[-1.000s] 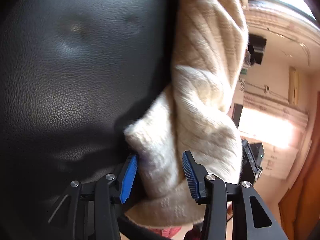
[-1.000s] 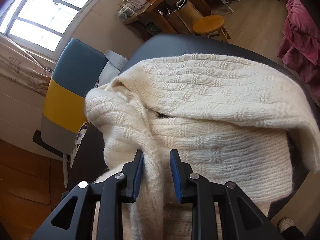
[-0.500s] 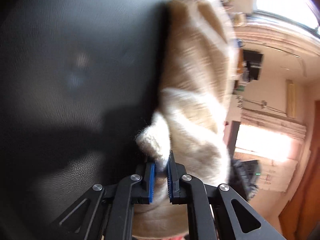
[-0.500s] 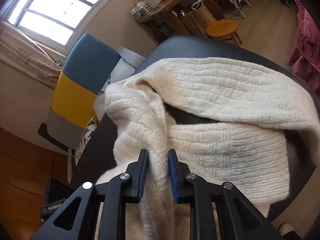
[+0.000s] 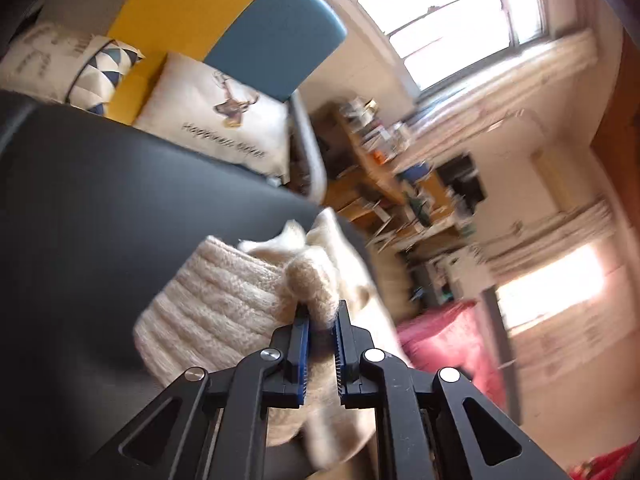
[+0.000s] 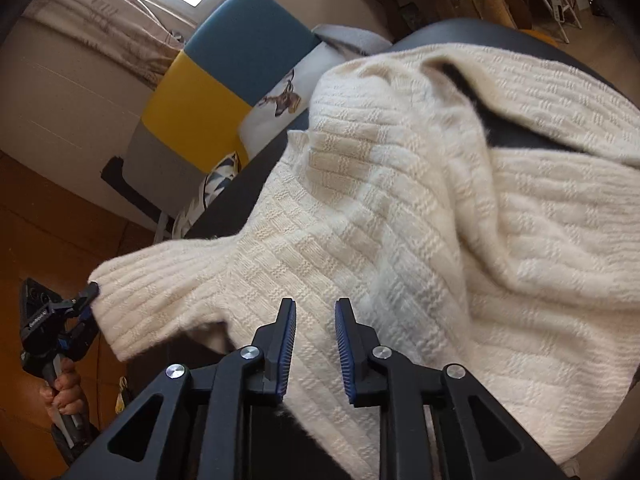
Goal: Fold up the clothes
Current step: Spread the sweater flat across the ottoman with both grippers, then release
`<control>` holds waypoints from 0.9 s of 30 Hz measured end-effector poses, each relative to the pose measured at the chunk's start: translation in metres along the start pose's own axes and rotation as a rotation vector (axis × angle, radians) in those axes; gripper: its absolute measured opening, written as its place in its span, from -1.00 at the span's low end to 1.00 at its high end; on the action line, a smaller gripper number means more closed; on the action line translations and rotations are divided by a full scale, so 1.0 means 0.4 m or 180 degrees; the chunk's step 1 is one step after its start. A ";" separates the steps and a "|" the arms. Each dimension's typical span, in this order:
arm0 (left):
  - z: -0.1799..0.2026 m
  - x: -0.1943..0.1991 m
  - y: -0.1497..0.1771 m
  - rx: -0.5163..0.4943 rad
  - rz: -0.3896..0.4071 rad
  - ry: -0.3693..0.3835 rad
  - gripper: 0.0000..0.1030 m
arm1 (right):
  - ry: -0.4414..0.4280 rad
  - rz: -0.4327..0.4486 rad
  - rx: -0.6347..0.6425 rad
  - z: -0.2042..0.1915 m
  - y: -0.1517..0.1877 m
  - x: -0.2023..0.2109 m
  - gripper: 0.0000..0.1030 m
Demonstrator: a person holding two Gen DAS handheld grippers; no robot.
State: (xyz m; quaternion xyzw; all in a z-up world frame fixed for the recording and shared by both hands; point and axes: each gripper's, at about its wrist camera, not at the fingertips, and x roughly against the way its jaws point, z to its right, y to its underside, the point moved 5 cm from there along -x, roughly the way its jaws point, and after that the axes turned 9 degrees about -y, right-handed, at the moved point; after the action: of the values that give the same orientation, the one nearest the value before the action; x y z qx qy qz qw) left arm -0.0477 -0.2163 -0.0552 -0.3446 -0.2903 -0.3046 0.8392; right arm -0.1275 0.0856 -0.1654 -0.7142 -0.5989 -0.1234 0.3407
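Note:
A cream knitted sweater (image 6: 420, 208) lies spread over a black leather surface (image 5: 120, 216). My left gripper (image 5: 320, 320) is shut on the ribbed cuff of a sleeve (image 5: 224, 312) and holds it out to the side; it also shows in the right wrist view (image 6: 86, 304), at the far left, gripping the cuff (image 6: 132, 300). My right gripper (image 6: 316, 320) hovers over the sweater body near the sleeve's root, its jaws a little apart with knit fabric between them.
A chair with a blue, yellow and grey back (image 6: 224, 80) and printed cushions (image 5: 224, 124) stands behind the black surface. A cluttered wooden desk (image 5: 384, 184) and a window (image 5: 452, 20) lie beyond. Red cloth (image 5: 448, 344) lies lower right.
My left gripper closed on the sleeve cuff and pulled it out sideways, its view swinging up to the room. My right gripper's jaws widened slightly and the sweater now lies more spread out.

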 end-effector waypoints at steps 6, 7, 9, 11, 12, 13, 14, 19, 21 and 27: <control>-0.209 -0.094 0.161 0.0323 -0.0513 -0.0510 -0.54 | 0.0279 -0.0306 0.0219 -0.028 0.063 -0.087 -0.54; -0.230 -0.086 0.167 0.0383 -0.0494 -0.0506 -0.54 | 0.0310 -0.0351 0.0256 -0.033 0.072 -0.098 -0.54; -0.271 -0.069 0.178 0.0502 -0.0456 -0.0497 -0.48 | 0.0315 -0.0424 0.0328 -0.050 0.095 -0.119 -0.54; -0.312 -0.052 0.189 0.0621 -0.0418 -0.0489 -0.29 | 0.0235 -0.0472 0.0421 -0.080 0.117 -0.137 -0.54; -0.332 -0.043 0.195 0.0681 -0.0399 -0.0485 -0.29 | 0.0205 -0.0492 0.0471 -0.096 0.130 -0.145 -0.54; -0.353 -0.035 0.201 0.0740 -0.0379 -0.0480 -0.29 | 0.0181 -0.0507 0.0522 -0.113 0.140 -0.155 -0.54; -0.374 -0.026 0.206 0.0800 -0.0360 -0.0476 -0.29 | 0.0191 -0.0511 0.0579 -0.129 0.145 -0.166 -0.53; -0.376 -0.084 0.190 0.0623 -0.0338 -0.0641 -0.26 | 0.0480 -0.0551 0.0887 -0.180 0.152 -0.207 -0.53; -0.356 -0.128 0.181 0.0419 -0.0397 -0.0671 -0.18 | 0.0537 -0.0593 0.0941 -0.180 0.149 -0.213 -0.53; -0.300 -0.227 0.174 -0.0212 -0.0512 -0.0807 -0.14 | 0.0803 -0.0613 0.0878 -0.135 0.132 -0.222 -0.53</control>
State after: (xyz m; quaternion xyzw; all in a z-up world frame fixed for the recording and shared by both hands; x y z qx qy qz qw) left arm -0.0235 -0.2386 -0.2177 -0.3836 -0.4103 -0.3343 0.7568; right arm -0.0877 -0.0200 -0.1954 -0.5792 -0.6281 -0.1607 0.4941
